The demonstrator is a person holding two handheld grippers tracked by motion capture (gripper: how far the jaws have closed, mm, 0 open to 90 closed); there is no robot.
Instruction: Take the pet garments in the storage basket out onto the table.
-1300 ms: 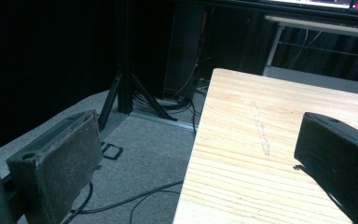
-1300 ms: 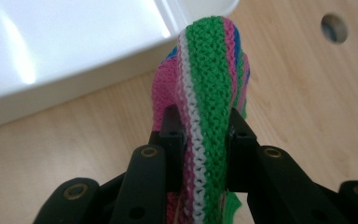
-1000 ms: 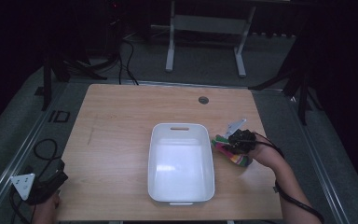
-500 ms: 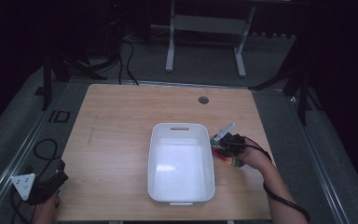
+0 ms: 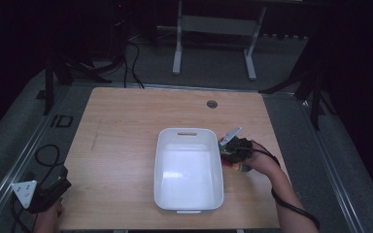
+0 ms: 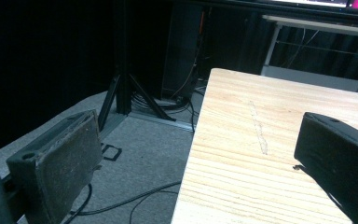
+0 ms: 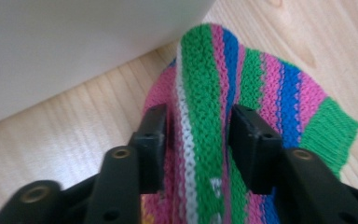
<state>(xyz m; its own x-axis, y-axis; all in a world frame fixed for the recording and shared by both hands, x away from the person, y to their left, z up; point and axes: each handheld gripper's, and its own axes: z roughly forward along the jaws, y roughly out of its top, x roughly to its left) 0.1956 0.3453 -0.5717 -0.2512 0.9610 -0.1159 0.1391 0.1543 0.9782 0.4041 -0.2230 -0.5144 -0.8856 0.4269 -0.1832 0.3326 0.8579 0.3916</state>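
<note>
— What is nearest, at the person's edge of the pale wooden table?

— The left claw sits at the near left corner, half off the edge. Its two black jaws stand wide apart with nothing between them, only bare wood and grey floor beyond.

— And the right claw?

— It is down at the table surface, just beside the right wall of the white rectangular plastic tub. Its jaws have just been opening, and a raised fold of the striped knitted cloth in green, pink, blue and white stands between them. The pads look very close to the knit on both sides; whether they press on it is hard to say, though the fold seems loose rather than pinched.

— Where does the cloth lie?

— On the table, next to the tub's outer wall, under the right claw.

— Farther off?

— A small round grommet near the far edge.
</note>
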